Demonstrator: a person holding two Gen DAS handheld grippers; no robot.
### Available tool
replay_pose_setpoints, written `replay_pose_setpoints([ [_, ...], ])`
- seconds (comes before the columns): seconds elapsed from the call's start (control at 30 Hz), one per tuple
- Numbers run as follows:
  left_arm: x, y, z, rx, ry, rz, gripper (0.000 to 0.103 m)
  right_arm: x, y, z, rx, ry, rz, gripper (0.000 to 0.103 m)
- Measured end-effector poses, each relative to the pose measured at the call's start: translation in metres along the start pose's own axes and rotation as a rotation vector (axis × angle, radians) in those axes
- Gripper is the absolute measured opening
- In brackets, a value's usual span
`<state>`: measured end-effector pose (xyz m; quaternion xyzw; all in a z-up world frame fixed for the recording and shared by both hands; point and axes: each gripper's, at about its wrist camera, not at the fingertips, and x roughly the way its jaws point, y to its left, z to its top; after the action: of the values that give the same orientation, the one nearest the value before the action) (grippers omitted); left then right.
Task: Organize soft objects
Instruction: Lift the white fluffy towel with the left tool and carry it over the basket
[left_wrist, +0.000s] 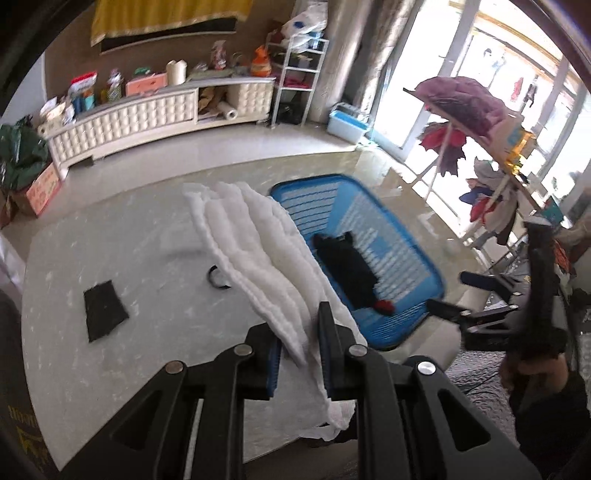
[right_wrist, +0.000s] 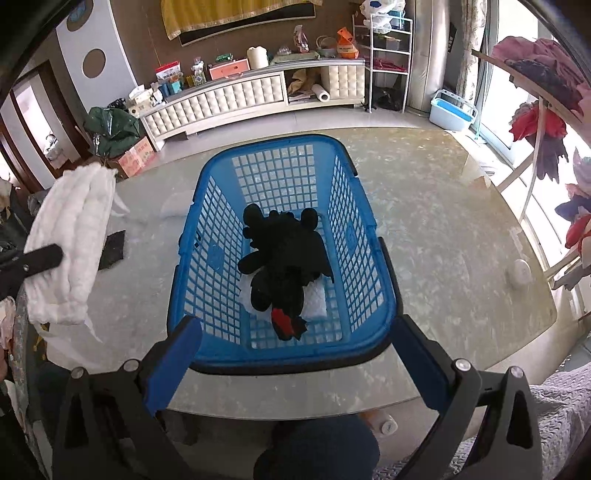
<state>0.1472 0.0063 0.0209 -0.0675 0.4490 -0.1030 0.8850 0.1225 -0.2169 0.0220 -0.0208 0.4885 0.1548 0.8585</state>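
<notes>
My left gripper (left_wrist: 301, 354) pinches a white quilted pad (left_wrist: 258, 251), lifted above the marble table (left_wrist: 147, 236) just left of the blue basket (right_wrist: 207, 206). My right gripper (right_wrist: 295, 354) hangs spread wide at the basket's near rim; ahead of it, inside, lies a black plush toy (right_wrist: 284, 258).

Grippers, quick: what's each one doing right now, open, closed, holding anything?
Left gripper: closed on the white padded cloth, held above the table.
Right gripper: open, empty, near the blue basket.
</notes>
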Motion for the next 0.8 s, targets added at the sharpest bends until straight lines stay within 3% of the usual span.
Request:
replay_pose_setpoints([
  [0.3,0.012,-0.068,0.028,0.089,-0.012,-0.042,0.016,-0.007,-0.012,-0.002,-0.002,-0.023,0.033,0.103],
  [0.8,0.06,-0.104,0.075,0.142,0.024,-0.066,0.016,0.005,-0.042,0.009,0.014,-0.03,0.068,0.103],
])
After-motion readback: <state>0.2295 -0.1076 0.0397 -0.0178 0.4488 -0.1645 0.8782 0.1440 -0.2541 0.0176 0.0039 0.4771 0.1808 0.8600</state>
